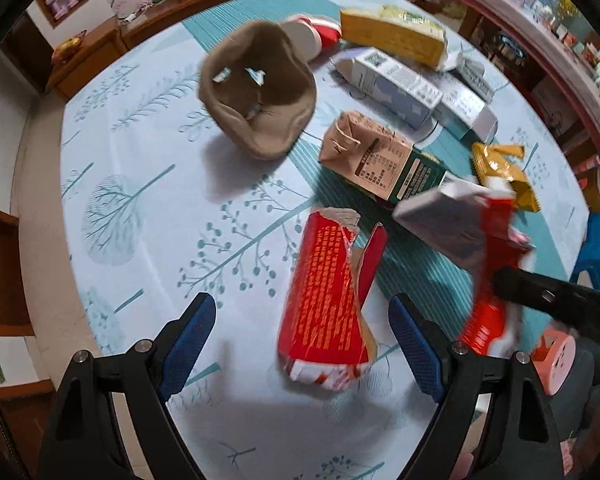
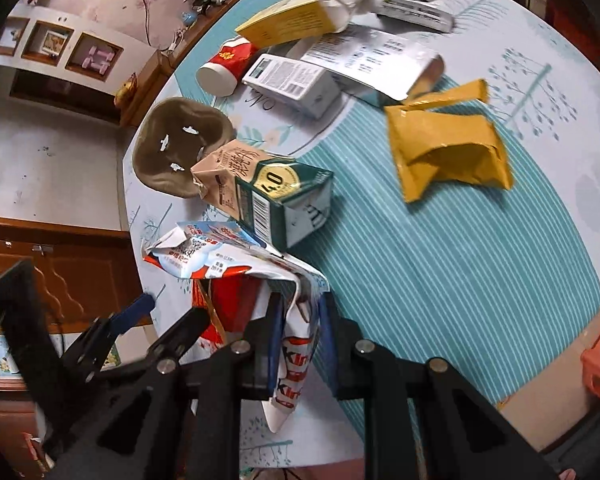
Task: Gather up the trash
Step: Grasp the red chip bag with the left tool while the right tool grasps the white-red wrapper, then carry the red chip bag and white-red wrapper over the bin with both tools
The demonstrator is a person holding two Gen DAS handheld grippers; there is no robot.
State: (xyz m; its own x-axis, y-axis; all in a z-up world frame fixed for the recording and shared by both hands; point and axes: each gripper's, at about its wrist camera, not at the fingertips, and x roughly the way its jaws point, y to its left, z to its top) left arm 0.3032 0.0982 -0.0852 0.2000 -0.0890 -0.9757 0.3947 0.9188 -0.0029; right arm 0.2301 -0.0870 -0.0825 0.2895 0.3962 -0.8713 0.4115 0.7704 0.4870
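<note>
The left gripper (image 1: 302,336) points down at the surface (image 1: 148,168) with its fingers (image 1: 192,334) spread wide on either side of a torn red box (image 1: 324,300) that lies flat between them, untouched. The right gripper (image 2: 300,316) has its fingers (image 2: 274,320) pinching a crumpled white and red wrapper (image 2: 296,360), which hangs just above the surface. Farther off lie a brown and green carton (image 2: 260,192), a yellow bag (image 2: 448,152), a brown cloth pouch (image 1: 256,88), a red cup (image 2: 228,66) and more boxes.
</note>
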